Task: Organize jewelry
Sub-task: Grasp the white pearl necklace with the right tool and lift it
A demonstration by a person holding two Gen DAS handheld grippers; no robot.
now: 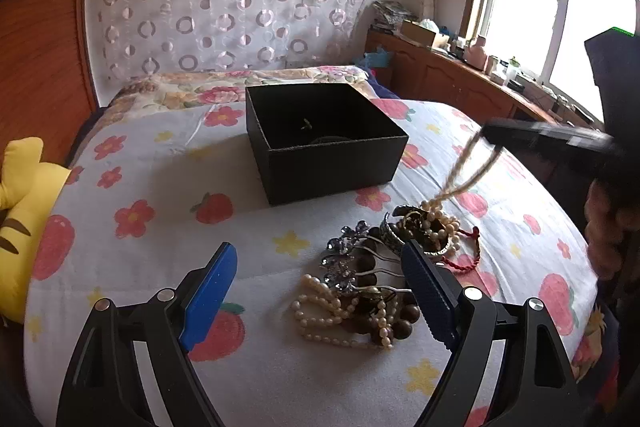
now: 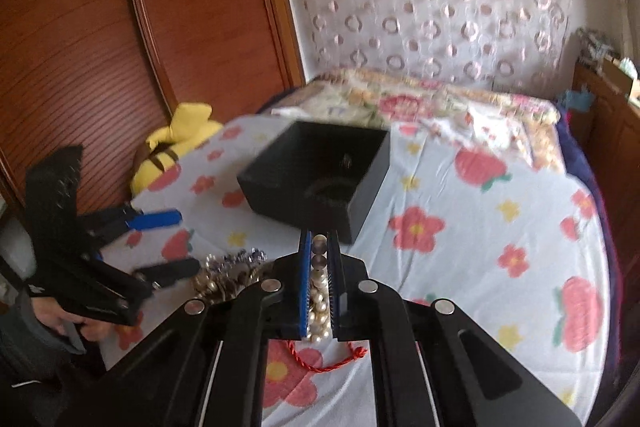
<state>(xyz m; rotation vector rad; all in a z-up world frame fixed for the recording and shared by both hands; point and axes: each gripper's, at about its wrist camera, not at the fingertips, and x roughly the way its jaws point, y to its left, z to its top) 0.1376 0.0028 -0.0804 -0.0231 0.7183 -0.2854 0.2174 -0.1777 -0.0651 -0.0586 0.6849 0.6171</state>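
- pearl beads fill the gap of the right gripper (image 2: 319, 247): its blue pads are pinched on a cream pearl necklace (image 2: 319, 301), raised above the bed and pointing at a downward slant.
- from the left wrist view the strand (image 1: 460, 171) hangs blurred from that gripper to the jewelry pile (image 1: 384, 275).
- left gripper (image 1: 320, 291) sits low over the floral bedsheet (image 1: 160, 171), jaws wide, nothing held, the tangled pile of pearls, brown beads, silver hairpins and red cord between and beyond its fingers.
- black square cardboard box (image 1: 324, 143) stands open behind the pile, nearly bare inside.
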